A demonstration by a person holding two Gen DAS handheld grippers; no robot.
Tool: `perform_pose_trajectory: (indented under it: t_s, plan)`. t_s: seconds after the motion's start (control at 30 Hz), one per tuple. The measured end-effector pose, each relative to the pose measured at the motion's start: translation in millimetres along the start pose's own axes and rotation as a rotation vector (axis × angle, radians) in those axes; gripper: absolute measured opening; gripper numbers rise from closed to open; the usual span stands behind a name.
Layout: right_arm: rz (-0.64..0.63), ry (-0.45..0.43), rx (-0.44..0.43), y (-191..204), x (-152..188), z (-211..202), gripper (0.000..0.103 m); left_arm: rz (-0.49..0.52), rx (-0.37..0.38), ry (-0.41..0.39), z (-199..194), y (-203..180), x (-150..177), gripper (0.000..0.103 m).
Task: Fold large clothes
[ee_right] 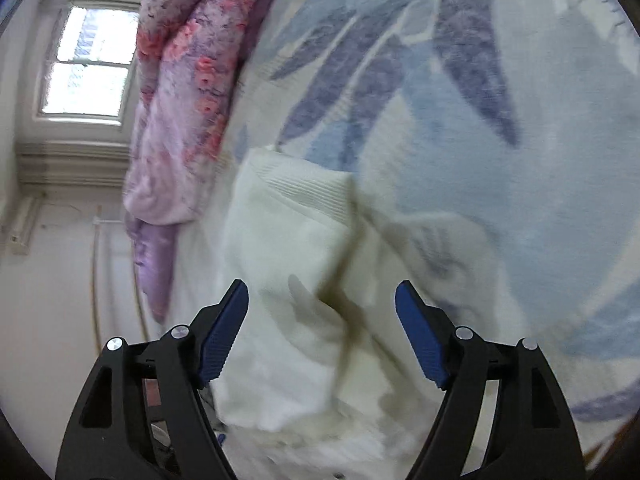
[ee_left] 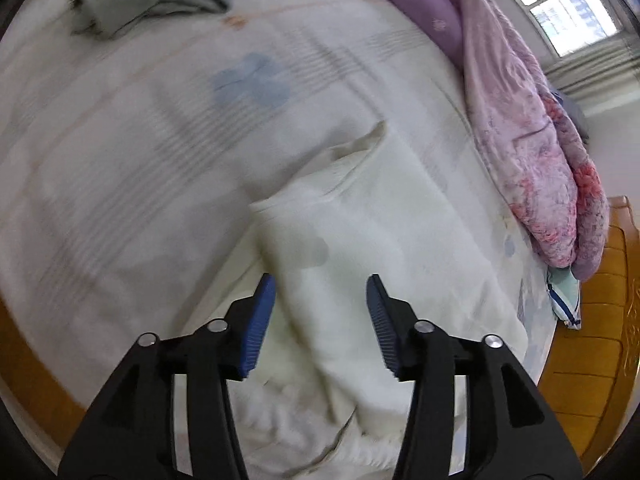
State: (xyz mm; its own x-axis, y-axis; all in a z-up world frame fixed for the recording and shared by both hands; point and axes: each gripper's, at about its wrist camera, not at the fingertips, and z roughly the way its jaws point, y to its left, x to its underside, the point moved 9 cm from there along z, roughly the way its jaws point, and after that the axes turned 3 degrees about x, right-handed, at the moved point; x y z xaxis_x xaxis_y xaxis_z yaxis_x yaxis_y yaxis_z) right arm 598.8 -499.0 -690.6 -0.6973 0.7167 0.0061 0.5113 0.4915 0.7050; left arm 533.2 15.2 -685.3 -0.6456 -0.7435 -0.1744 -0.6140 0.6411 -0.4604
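Hovering over a cream sweater [ee_left: 360, 248] on the bed [ee_left: 120, 152], left gripper [ee_left: 321, 284] and right gripper [ee_right: 322, 292] both spread wide, holding nothing, pink quilt [ee_right: 180, 92] alongside.

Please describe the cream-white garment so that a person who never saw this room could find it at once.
Start from the bed sheet, pale with blue leaf prints. The cream-white garment lies folded on it, beside the pink floral quilt. It is plain, without print, with a ribbed band at one end, unlike the grey clothing farther away.
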Motion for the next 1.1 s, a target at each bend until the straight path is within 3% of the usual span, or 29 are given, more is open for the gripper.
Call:
perform_pose_trajectory:
  t_s: [0.13, 0.17, 0.2, 0.23, 0.27, 0.3, 0.5, 0.7, 0.83, 1.0, 1.1]
  plan:
    - [-0.003, 0.025, -0.005, 6, -3, 36, 0.072, 0.011, -0.033, 0.036, 39, -2, -3, 0.053]
    - [-0.005, 0.031, -0.017, 8, -4, 43, 0.063, 0.025, -0.05, 0.052, 47, -1, -4, 0.052]
    - [-0.016, 0.039, -0.046, 11, -3, 48, 0.043, 0.029, -0.05, 0.065, 53, -2, -4, 0.044]
    - [-0.03, 0.045, -0.058, 16, -3, 52, 0.031, 0.035, -0.038, 0.075, 57, -2, -6, 0.018]
    - [-0.04, 0.045, -0.065, 18, -3, 52, 0.009, 0.058, -0.043, 0.084, 59, -2, -7, 0.004]
    - [-0.067, 0.028, -0.071, 25, -3, 46, 0.005, 0.076, -0.042, 0.088, 58, -3, -8, 0.005]
    - [-0.27, -0.051, -0.013, 55, 19, -8, 0.004, 0.142, 0.036, 0.05, 20, -2, -9, 0.004]
    - [-0.297, -0.081, 0.019, 37, 62, -60, 0.004, 0.152, 0.078, 0.08, -21, 19, 1, 0.004]
    - [-0.302, -0.078, 0.096, 6, 88, -69, 0.004, 0.184, 0.052, 0.128, -30, 40, 22, 0.005]
    - [-0.241, -0.057, 0.186, -45, 108, -53, 0.004, 0.182, 0.001, 0.194, -9, 77, 49, 0.005]
    - [-0.293, -0.039, 0.286, -61, 112, -38, 0.005, 0.202, -0.026, 0.203, 4, 86, 53, 0.005]
